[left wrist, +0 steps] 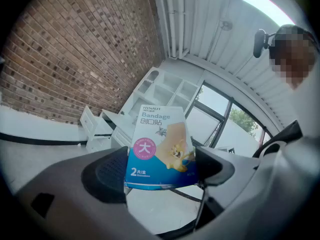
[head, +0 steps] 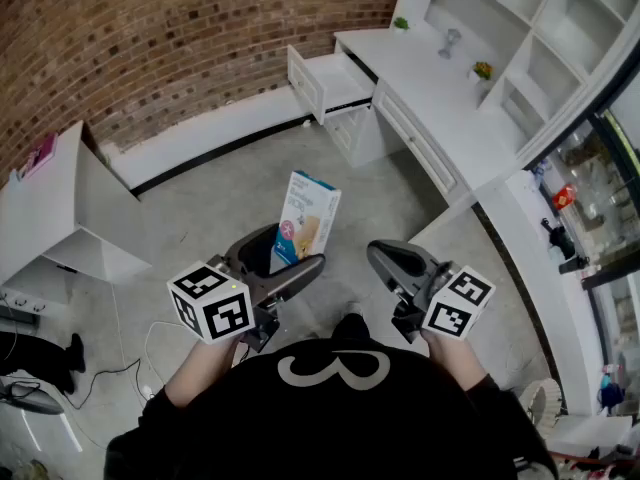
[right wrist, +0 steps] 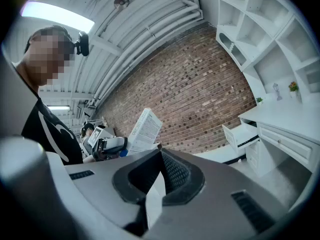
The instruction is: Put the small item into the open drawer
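Observation:
A white and blue bandage box stands upright between the wide-set jaws of my left gripper, which is shut on it at its lower part. In the left gripper view the box fills the gap of the left gripper, both pads against its sides. My right gripper hovers to the right of it, shut and empty; its pads meet in the right gripper view, where the box shows beyond. The open white drawer lies far ahead, pulled out of the desk.
A long white desk with shelves runs along the right. A white cabinet stands at the left by the brick wall. Cables lie on the grey floor at lower left.

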{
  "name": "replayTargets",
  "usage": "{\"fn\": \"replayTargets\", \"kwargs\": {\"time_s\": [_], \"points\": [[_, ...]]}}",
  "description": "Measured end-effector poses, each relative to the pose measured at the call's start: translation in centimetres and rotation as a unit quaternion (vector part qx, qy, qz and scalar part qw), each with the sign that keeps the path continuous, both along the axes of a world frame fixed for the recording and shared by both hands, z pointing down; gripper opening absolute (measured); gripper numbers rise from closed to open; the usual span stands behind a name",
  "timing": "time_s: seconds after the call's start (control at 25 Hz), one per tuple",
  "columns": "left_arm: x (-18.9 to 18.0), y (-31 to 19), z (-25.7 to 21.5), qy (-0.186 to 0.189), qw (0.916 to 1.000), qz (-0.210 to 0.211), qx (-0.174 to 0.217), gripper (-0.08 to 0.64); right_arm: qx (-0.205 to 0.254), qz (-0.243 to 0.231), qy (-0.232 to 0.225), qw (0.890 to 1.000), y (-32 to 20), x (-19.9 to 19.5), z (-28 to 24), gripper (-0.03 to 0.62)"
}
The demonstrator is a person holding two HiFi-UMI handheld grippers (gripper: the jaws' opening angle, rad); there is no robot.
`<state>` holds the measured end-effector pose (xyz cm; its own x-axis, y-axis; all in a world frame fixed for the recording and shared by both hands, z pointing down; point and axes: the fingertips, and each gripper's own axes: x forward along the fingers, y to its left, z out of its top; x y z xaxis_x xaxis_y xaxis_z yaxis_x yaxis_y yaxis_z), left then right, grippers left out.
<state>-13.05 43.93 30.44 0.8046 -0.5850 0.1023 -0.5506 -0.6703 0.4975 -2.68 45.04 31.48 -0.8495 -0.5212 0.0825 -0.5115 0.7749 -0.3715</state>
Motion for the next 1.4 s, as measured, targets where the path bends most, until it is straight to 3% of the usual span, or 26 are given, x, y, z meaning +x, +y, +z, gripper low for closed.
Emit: {"fn": "replayTargets", "kwargs": {"time_s": [0.44, 0.64, 1.04, 1.4], "points": [[1.8, -0.2, -1.3, -0.003, 0.9999, 0.012, 0.006, 0.422, 0.032, 0.017, -0.003, 0.999, -0.4, 2.1, -1.5, 0.011], [3.5, -3.3, -0.8, -0.009, 0.9999, 0.010, -0.007, 0.422, 0.003, 0.018, -0.027, 0.999, -3.6, 3.8, 0.0, 0.011], [5.8, -14.1, 1.8, -0.028, 0.9982, -0.010, -0.051, 0.422, -0.031, 0.007, -0.050, 0.998, -14.9, 5.9, 2.0, 0.011], [9.4, -26.1, 4.3, -0.023, 0.9959, -0.018, -0.086, 0.423, -0.055, 0.014, -0.051, 0.997, -26.5, 9.6, 4.0, 0.011]]}}
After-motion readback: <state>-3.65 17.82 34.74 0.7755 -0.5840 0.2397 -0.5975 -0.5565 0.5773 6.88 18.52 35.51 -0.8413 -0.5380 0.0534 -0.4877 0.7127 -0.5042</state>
